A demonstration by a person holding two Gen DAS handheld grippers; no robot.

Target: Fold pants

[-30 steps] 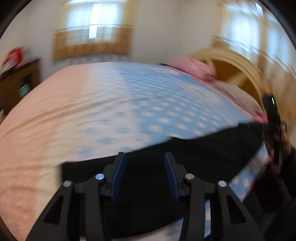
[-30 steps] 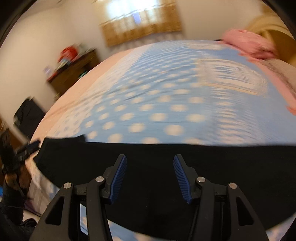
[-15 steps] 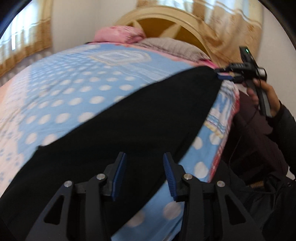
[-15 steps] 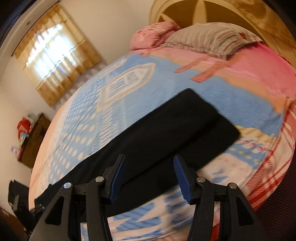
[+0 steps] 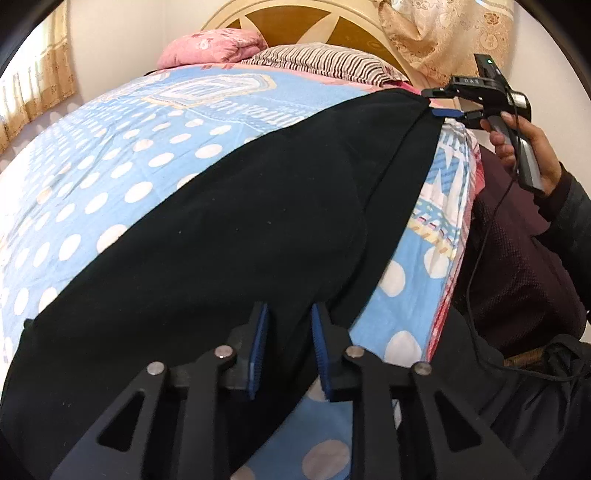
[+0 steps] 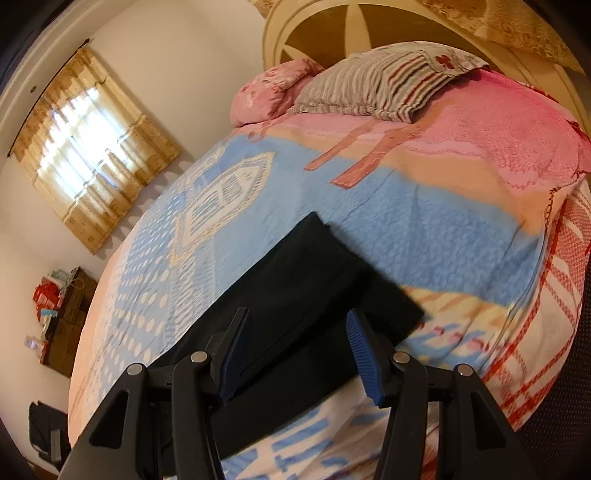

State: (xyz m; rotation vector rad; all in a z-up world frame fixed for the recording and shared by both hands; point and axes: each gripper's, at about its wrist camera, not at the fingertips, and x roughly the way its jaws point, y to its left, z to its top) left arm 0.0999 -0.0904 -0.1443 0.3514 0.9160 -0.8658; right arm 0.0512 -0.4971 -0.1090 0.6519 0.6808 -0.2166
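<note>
Black pants [image 5: 229, 236] lie flat in a long strip along the near edge of the bed, folded lengthwise. My left gripper [image 5: 286, 328] hovers open and empty over one end of them. My right gripper [image 6: 295, 332] is open and empty over the other end of the pants [image 6: 314, 280], whose square end lies just ahead of the fingers. The right gripper also shows in the left wrist view [image 5: 448, 103], at the far end of the pants, held by a hand.
The bed has a blue dotted cover [image 5: 110, 155] with a pink band [image 6: 498, 140] near the headboard [image 6: 354, 29]. A striped pillow [image 6: 384, 85] and a pink pillow [image 6: 273, 88] lie at the head. A wooden dresser [image 6: 62, 317] stands by the far wall.
Both grippers have swung round from facing across the bed to facing along the pants toward the headboard. The left gripper's jaws have narrowed a little. The pants have not moved.
</note>
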